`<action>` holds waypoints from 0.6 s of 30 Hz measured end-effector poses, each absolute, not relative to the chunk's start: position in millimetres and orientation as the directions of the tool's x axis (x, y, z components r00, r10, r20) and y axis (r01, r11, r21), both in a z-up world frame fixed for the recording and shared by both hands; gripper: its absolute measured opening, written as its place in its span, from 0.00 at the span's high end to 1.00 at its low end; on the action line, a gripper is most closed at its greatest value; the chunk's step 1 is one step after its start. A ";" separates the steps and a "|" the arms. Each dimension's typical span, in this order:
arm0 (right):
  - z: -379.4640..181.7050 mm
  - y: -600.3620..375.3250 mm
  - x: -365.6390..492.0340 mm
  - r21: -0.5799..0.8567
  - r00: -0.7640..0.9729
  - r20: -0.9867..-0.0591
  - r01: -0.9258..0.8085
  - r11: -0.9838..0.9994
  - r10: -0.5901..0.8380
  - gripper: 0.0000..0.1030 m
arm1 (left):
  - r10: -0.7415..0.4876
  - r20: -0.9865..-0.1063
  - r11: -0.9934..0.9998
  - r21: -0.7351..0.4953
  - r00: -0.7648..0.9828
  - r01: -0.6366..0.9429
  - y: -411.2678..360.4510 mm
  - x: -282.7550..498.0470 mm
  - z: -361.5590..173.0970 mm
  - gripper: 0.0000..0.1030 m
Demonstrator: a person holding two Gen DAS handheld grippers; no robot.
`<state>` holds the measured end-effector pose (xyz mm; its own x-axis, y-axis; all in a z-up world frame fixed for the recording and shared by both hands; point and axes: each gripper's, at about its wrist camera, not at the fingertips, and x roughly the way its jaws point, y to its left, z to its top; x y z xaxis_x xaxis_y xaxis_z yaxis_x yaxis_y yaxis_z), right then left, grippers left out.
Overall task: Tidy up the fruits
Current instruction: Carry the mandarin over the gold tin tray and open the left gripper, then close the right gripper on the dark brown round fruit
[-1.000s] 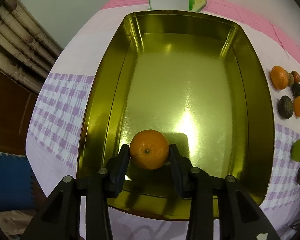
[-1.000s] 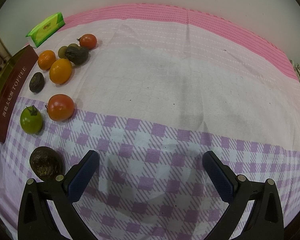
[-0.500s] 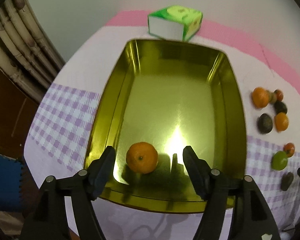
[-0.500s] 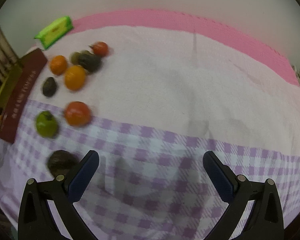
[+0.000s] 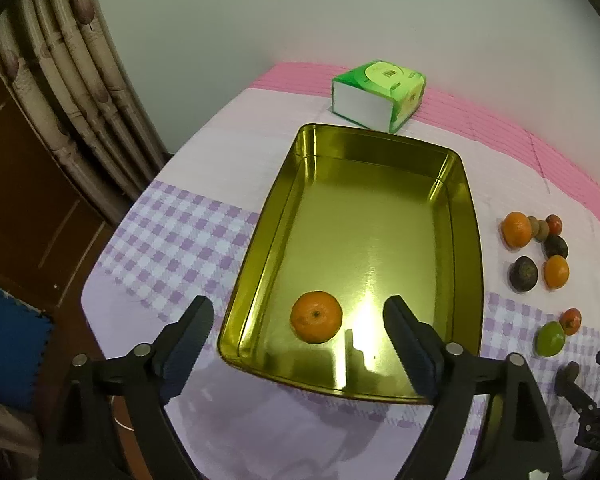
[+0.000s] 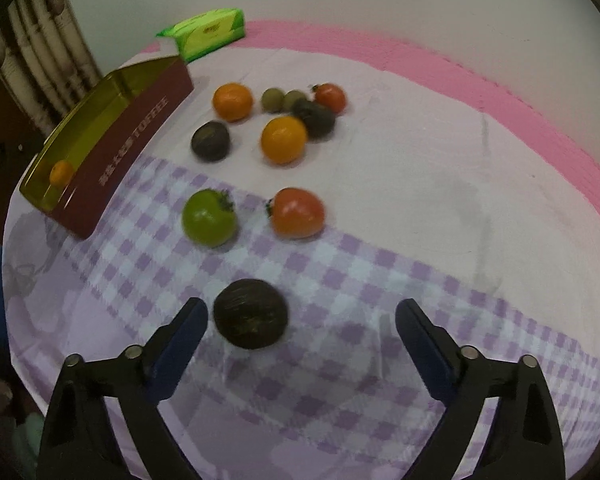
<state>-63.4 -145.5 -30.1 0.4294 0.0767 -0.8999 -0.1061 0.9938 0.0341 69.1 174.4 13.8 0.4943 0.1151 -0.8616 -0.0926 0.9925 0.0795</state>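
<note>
A gold tin tray (image 5: pixel 380 148) holds one orange mandarin (image 5: pixel 316 317) near its front left. My left gripper (image 5: pixel 300 340) is open and empty, raised above the tray's near edge. My right gripper (image 6: pixel 302 336) is open over the checked cloth, with a dark round fruit (image 6: pixel 251 324) just inside its left finger, not gripped. Beyond lie a green tomato (image 6: pixel 209 218), a red tomato (image 6: pixel 298 213), two oranges (image 6: pixel 283 140) (image 6: pixel 233 101), dark fruits (image 6: pixel 211 141) and small ones. The tray (image 6: pixel 136 136) shows at the left of the right wrist view.
A green tissue pack (image 5: pixel 378 98) lies behind the tray, near the wall. The loose fruits (image 5: pixel 536 248) lie on the cloth right of the tray. The table's left edge drops toward a wooden cabinet and bamboo-print curtain (image 5: pixel 60 80).
My left gripper opened, let go of the mandarin in the tray and pulled back upward. My right gripper moved left toward the fruits, bringing the dark fruit between its fingers.
</note>
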 end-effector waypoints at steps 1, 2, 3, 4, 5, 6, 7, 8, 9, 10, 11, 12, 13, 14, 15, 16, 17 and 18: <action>-31.8 -143.3 -63.5 0.036 0.425 -0.902 -0.112 0.993 0.080 0.10 | 0.115 -0.862 0.992 0.079 0.494 -0.093 174.3 68.1 13.5 0.16; -32.9 -141.7 -63.0 0.034 0.420 -0.904 -0.115 0.993 0.080 0.10 | 0.116 -0.862 0.992 0.080 0.494 -0.095 174.3 67.4 13.2 0.15; -33.6 -140.7 -62.4 0.034 0.417 -0.905 -0.120 0.992 0.081 0.10 | 0.121 -0.862 0.992 0.082 0.493 -0.100 174.7 66.8 13.1 0.15; -34.4 -139.2 -62.8 0.035 0.414 -0.906 -0.124 0.992 0.084 0.11 | 0.122 -0.862 0.991 0.081 0.491 -0.103 175.1 66.4 13.1 0.15; -35.5 -136.7 -59.0 0.034 0.411 -0.908 -0.127 0.991 0.084 0.12 | 0.122 -0.862 0.991 0.080 0.491 -0.107 175.3 65.8 13.3 0.15; -36.7 -135.3 -59.2 0.034 0.408 -0.909 -0.129 0.991 0.084 0.12 | 0.124 -0.862 0.991 0.079 0.492 -0.111 175.9 64.8 13.6 0.14; -37.6 -135.0 -57.2 0.035 0.404 -0.911 -0.131 0.991 0.086 0.14 | 0.124 -0.862 0.990 0.078 0.492 -0.114 176.6 64.0 14.0 0.14; -38.9 -134.1 -55.8 0.041 0.399 -0.913 -0.133 0.990 0.091 0.14 | 0.124 -0.862 0.990 0.076 0.492 -0.117 177.5 63.8 14.0 0.13; -40.2 -132.9 -54.8 0.049 0.394 -0.914 -0.136 0.990 0.099 0.16 | 0.124 -0.862 0.990 0.073 0.492 -0.121 178.3 63.2 14.2 0.13; -41.7 -131.6 -54.5 0.051 0.389 -0.915 -0.139 0.989 0.102 0.18 | 0.124 -0.862 0.990 0.071 0.492 -0.125 179.3 62.6 14.5 0.13; -43.5 -130.3 -54.1 0.048 0.384 -0.918 -0.140 0.989 0.099 0.19 | 0.124 -0.862 0.989 0.069 0.491 -0.129 180.3 62.0 14.5 0.13; -45.7 -129.4 -53.4 0.047 0.378 -0.921 -0.140 0.989 0.098 0.20 | 0.123 -0.863 0.989 0.065 0.490 -0.134 181.5 61.2 14.4 0.13; -47.4 -128.9 -52.6 0.049 0.373 -0.923 -0.141 0.989 0.098 0.22 | 0.121 -0.864 0.989 0.061 0.489 -0.138 183.0 60.0 14.6 0.13; -49.3 -128.2 -50.6 0.051 0.367 -0.925 -0.141 0.989 0.100 0.24 | 0.121 -0.865 0.988 0.058 0.488 -0.142 184.2 59.3 14.4 0.13; -50.1 -128.1 -50.8 0.052 0.364 -0.926 -0.142 0.989 0.100 0.26 | 0.121 -0.865 0.987 0.055 0.486 -0.148 185.3 58.6 14.4 0.13; -51.0 -127.4 -50.6 0.047 0.364 -0.927 -0.141 0.989 0.095 0.27 | 0.121 -0.866 0.987 0.052 0.484 -0.155 186.3 58.0 14.3 0.13; -51.0 -127.0 -50.9 0.042 0.367 -0.926 -0.141 0.989 0.091 0.28 | 0.120 -0.867 0.986 0.047 0.484 -0.160 187.3 57.2 14.4 0.12; -51.3 -126.7 -51.0 0.041 0.368 -0.926 -0.140 0.989 0.091 0.28 | 0.114 -0.867 0.986 0.038 0.485 -0.164 188.5 56.0 14.5 0.12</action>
